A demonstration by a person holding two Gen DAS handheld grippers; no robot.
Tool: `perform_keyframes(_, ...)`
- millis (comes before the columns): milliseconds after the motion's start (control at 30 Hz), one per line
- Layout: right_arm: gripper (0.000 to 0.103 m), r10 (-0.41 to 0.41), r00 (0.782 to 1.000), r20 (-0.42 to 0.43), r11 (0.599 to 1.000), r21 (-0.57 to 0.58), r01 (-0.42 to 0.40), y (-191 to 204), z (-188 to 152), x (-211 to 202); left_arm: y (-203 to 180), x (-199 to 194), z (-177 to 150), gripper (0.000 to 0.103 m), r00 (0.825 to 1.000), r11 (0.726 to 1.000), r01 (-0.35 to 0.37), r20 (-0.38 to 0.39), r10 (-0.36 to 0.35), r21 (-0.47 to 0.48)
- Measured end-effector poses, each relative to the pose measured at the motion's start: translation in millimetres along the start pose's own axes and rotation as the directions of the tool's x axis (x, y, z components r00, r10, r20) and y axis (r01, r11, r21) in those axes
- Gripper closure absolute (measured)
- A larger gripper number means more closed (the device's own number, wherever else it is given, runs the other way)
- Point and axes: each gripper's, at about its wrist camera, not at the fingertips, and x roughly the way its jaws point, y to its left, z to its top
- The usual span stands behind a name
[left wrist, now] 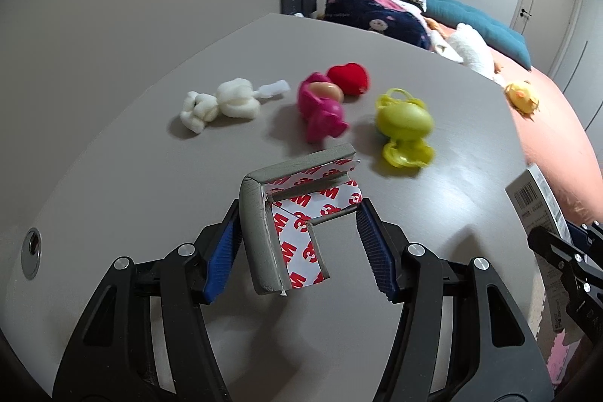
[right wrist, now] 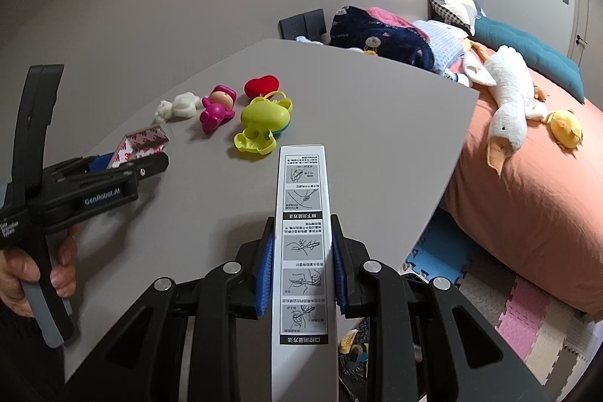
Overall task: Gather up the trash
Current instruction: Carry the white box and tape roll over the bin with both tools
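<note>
Left wrist view showed the grey tabletop spread beneath the left gripper, whose blue pads clamped a grey foam corner guard with 3M backing paper, lifted off the surface. Beyond its fingertips lay a green toy, a pink doll, a red heart and white fluff. To its right, the right gripper was closed on a long white instruction box, held out over the tabletop's edge
</note>
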Motion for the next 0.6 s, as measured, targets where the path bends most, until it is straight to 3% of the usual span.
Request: perform_keyframes(600,0.075,-0.044,0.999,0.029,0.999,0.030,0.043,-27,-37,-56,-64,-33,-32,0.044,0.997,0.995,0.076,0.006,-0.076,0.065)
